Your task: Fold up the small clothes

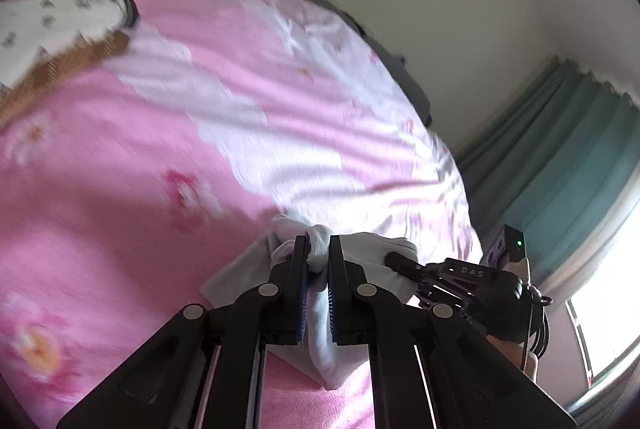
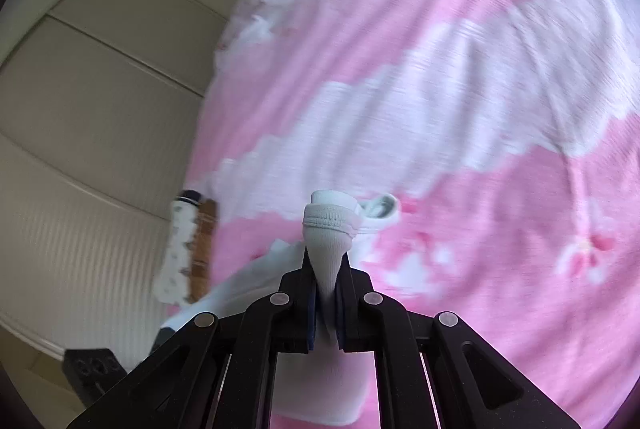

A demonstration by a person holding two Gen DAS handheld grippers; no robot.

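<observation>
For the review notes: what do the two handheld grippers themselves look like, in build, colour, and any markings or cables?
Both are matte black scissor-linkage grippers with round silver pivot pins. The left gripper has flat black fingers faced with blue ribbed pads; the right gripper shows dark blue pads too. Seen from the left wrist view, the right gripper's body bears white lettering, with black cables looped beside it. No sleeve is visible.
</observation>
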